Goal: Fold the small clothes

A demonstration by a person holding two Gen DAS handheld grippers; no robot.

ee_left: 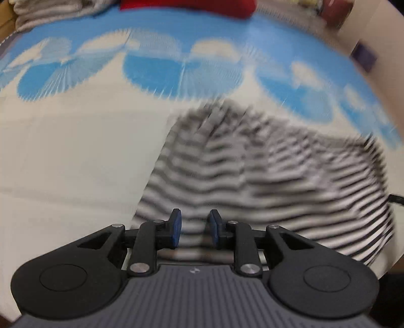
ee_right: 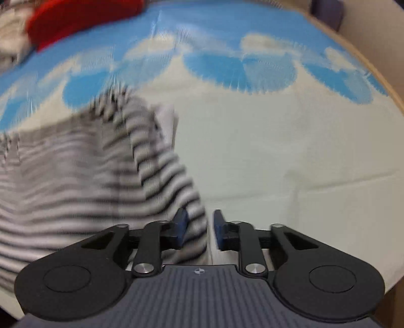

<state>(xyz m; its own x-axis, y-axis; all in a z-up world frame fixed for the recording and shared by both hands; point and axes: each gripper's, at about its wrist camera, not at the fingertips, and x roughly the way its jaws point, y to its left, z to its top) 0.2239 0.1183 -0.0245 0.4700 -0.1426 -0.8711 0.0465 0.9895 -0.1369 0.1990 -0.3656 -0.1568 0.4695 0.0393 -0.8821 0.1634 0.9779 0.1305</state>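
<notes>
A black-and-white striped garment (ee_left: 265,171) lies on the bed, blurred in both views. In the left wrist view it spreads from the centre to the right, and its near left edge runs under my left gripper (ee_left: 194,228). That gripper is open, its blue pads (ee_left: 176,227) apart, with striped cloth showing in the gap but not pinched. In the right wrist view the garment (ee_right: 75,176) fills the left side, and a striped sleeve-like strip runs down to my right gripper (ee_right: 199,228). This gripper is open too; the strip's edge lies between the pads, which do not press on it.
The garment rests on a white sheet with blue fan patterns (ee_left: 75,151) (ee_right: 277,151). A red cloth (ee_left: 186,6) (ee_right: 75,17) and a grey-white fabric pile (ee_left: 50,12) sit at the far side. A wooden bed edge (ee_right: 373,70) curves along the right.
</notes>
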